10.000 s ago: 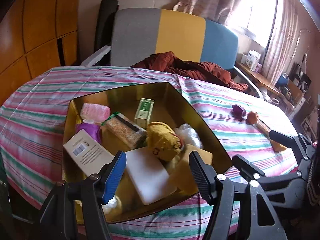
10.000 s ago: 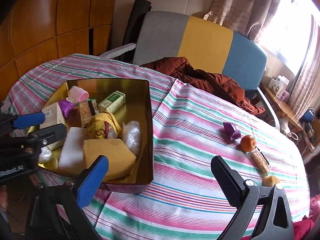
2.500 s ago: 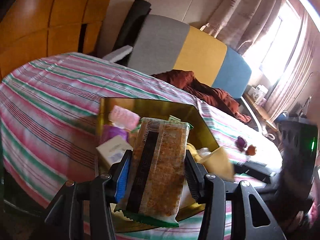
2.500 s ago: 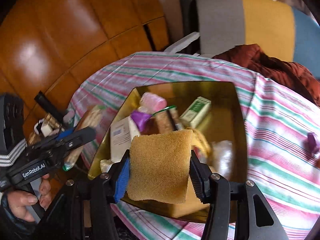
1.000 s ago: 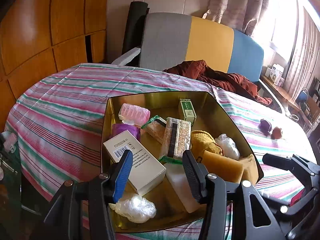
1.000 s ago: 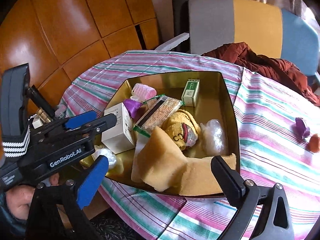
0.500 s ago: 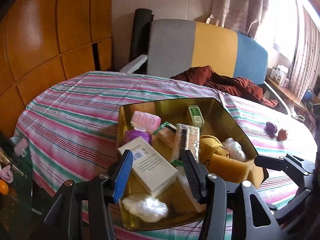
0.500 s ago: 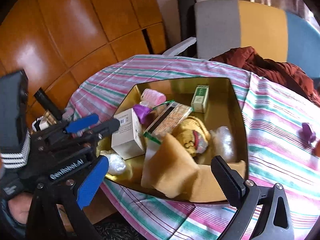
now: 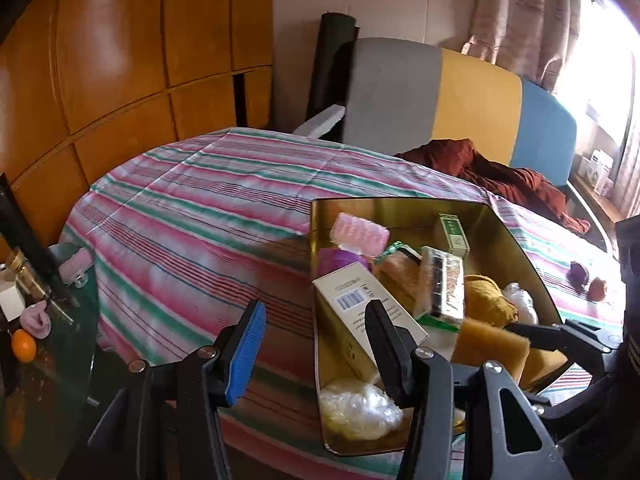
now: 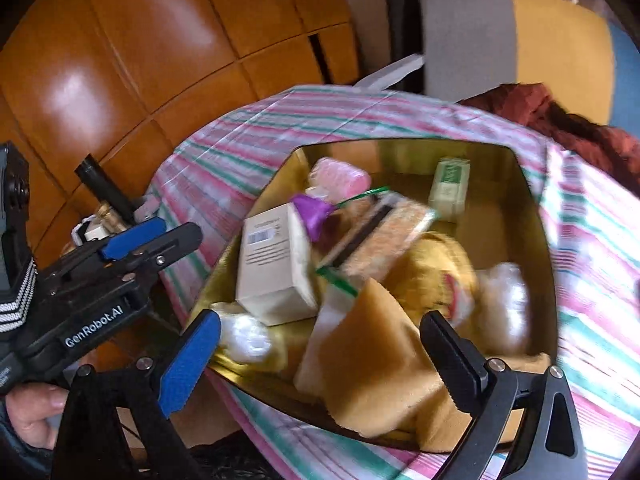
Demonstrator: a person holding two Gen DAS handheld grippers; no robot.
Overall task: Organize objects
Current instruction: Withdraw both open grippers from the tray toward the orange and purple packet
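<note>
A: Left of the gold tray, the left tool is half apart, holding nothing.

B: The sponge lies inside the tray, between the right tool's jaws, which have just been closing without pressing it; this one is nearer.

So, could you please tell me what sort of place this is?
Probably a lived-in room at home: a table under a striped tablecloth, a grey, yellow and blue sofa with a curtained window behind it.
</note>
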